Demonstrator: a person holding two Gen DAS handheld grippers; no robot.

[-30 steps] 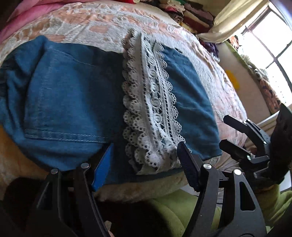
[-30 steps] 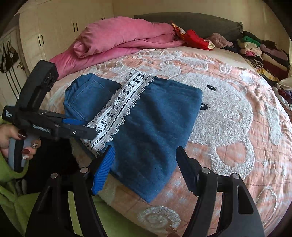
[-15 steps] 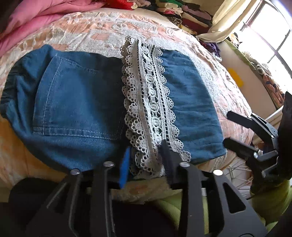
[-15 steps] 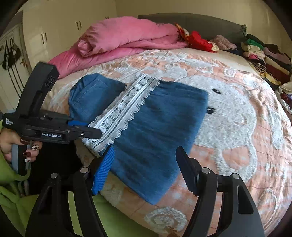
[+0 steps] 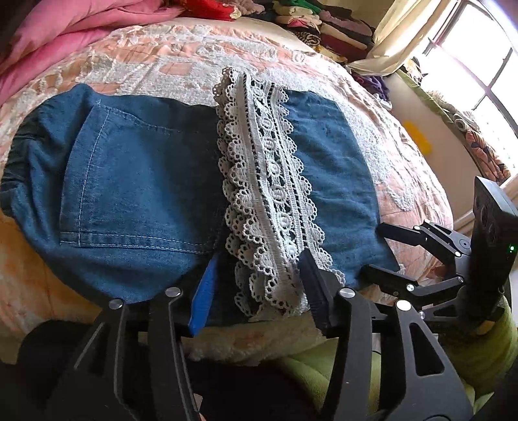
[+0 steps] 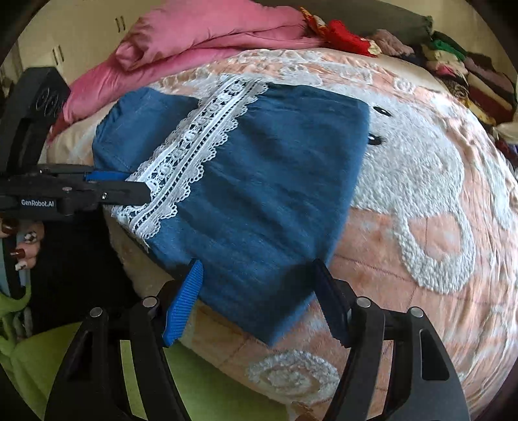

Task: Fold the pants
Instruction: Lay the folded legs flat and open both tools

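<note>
Sunlight from a window (image 5: 479, 64) falls across a bed covered by a peach quilt (image 6: 421, 200) with a fluffy white animal figure on it. Near the bed's front edge lie the pants (image 5: 136, 194), blue denim, folded over so that a band of white lace trim (image 5: 268, 207) runs across the middle, with a stitched pocket showing on one side and plain darker denim on the other. The left tongs (image 5: 255, 293) are spread, straddling the lace end at the near edge, not closed on it. The right tongs (image 6: 259, 298) are spread too, their fingers either side of the denim's near corner. A pink duvet (image 6: 207, 42) is bunched at the head of the bed, and stacked clothes (image 5: 323, 26) sit by the far side.
</note>
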